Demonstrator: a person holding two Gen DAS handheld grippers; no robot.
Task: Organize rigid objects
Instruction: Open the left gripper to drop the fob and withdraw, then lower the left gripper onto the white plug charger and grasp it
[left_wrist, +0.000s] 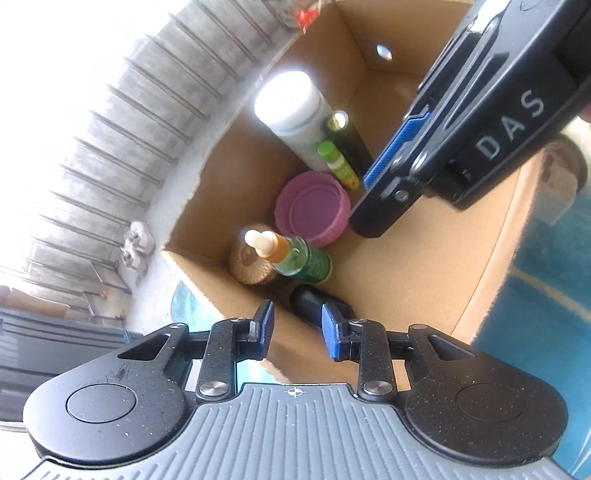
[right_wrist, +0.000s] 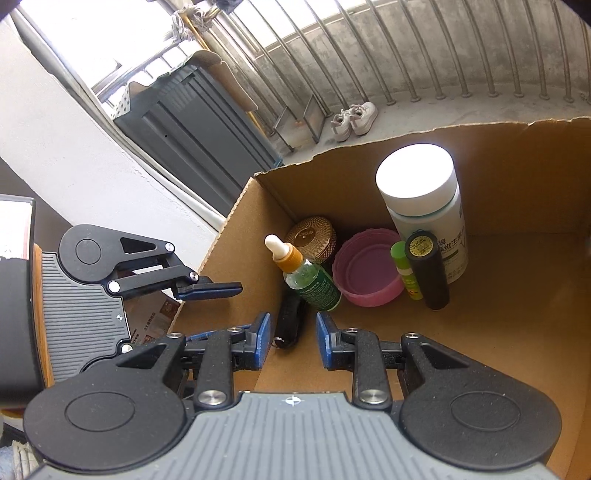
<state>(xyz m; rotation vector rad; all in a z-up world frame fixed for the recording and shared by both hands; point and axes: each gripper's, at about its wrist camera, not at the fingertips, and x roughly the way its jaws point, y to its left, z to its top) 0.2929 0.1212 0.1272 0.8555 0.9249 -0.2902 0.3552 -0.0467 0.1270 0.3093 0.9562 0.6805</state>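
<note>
While both grippers' jaws gape empty, cardboard box (right_wrist: 517, 332) on concrete balcony floor (right_wrist: 424, 114), railing (right_wrist: 369, 48) behind.

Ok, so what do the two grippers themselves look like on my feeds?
Both match. The left gripper and right gripper each have a grey ribbed body with a small crosshair mark, two round black lobes, black linkage bars with silver pins, and blue-padded fingers. In the left wrist view, the right gripper's black side carries white lettering reading "DAS". No cables or sleeves are visible.
</note>
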